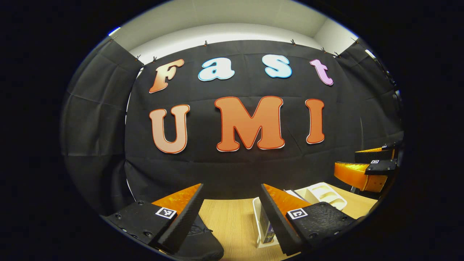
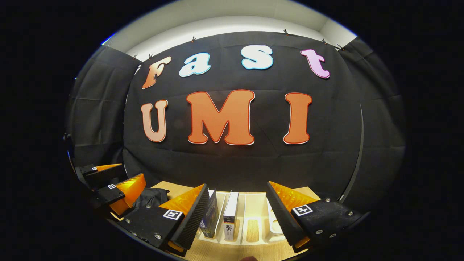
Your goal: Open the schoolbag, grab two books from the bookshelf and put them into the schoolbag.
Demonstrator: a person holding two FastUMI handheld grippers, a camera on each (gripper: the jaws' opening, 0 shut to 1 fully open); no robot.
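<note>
Black cloth hangs all round the booth, and below it sits a pale wood-grain desk (image 2: 217, 253). On the desk stands the white bookshelf (image 2: 250, 217), a smooth plastic rack with upright dividers and curved slots. Two books stand upright in the slots at the rack's left end: a dark-covered book (image 2: 210, 215) leaning a little, and just to its right a white-spined book (image 2: 230, 215). The slots to the right of them hold nothing.

The right hand-held gripper (image 2: 235, 217) hangs over the near side of the bookshelf, jaws wide apart, gripping nothing, its ridged inner faces flanking the two books without touching them.

Left of the bookshelf lies the schoolbag (image 2: 152, 197), a soft black fabric heap; whether it is zipped I cannot tell. The left gripper view catches more of that dark fabric (image 1: 203, 239) under its own left finger, and shows the rack's end wall (image 1: 257, 217) edge-on. The left hand-held gripper (image 1: 232, 217) is spread open and empty, between schoolbag and bookshelf. Across the bookshelf, at that view's far right, the right one (image 1: 369, 170) shows again, raised above the desk.
</note>
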